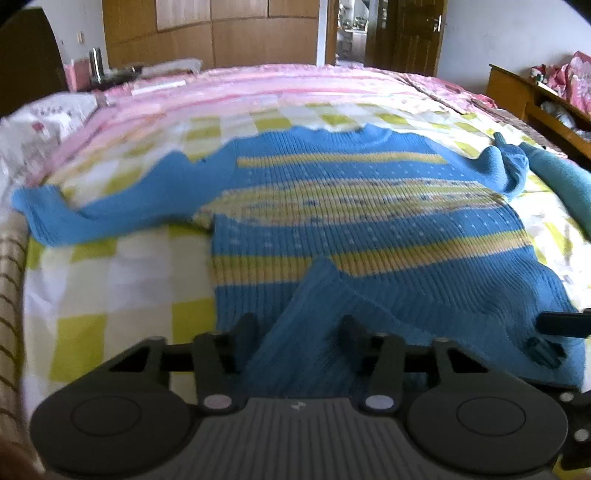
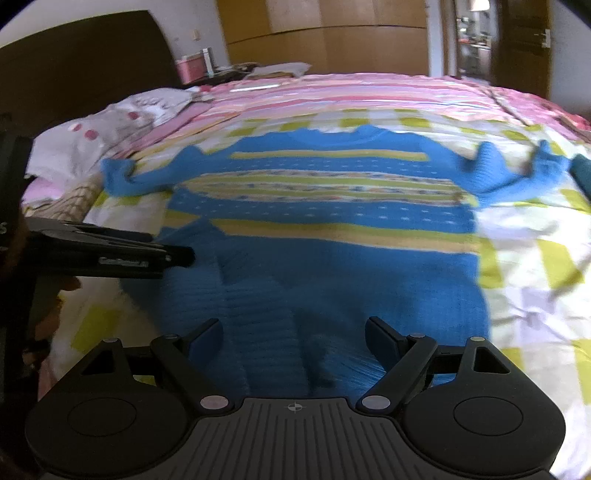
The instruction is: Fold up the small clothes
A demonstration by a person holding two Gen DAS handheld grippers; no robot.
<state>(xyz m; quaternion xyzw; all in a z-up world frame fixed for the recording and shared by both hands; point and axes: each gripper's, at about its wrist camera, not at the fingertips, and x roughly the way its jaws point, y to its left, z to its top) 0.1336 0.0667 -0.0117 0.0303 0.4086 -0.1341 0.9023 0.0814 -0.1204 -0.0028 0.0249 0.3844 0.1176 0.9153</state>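
A blue knit sweater with yellow stripes lies flat on the bed, sleeves spread to both sides, and it fills the middle of the right wrist view too. My left gripper is at the sweater's near hem, left of centre. A ridge of blue fabric rises between its fingers, and the pads pinch it. From the right wrist view the left gripper reaches in from the left onto the hem. My right gripper stands wide open over the hem, holding nothing; one of its fingers shows at the right edge.
The bed has a yellow-and-white checked sheet with a pink striped blanket behind it. A pillow lies at the far left. A teal garment lies beside the right sleeve. A wooden shelf stands at the right, a wardrobe behind.
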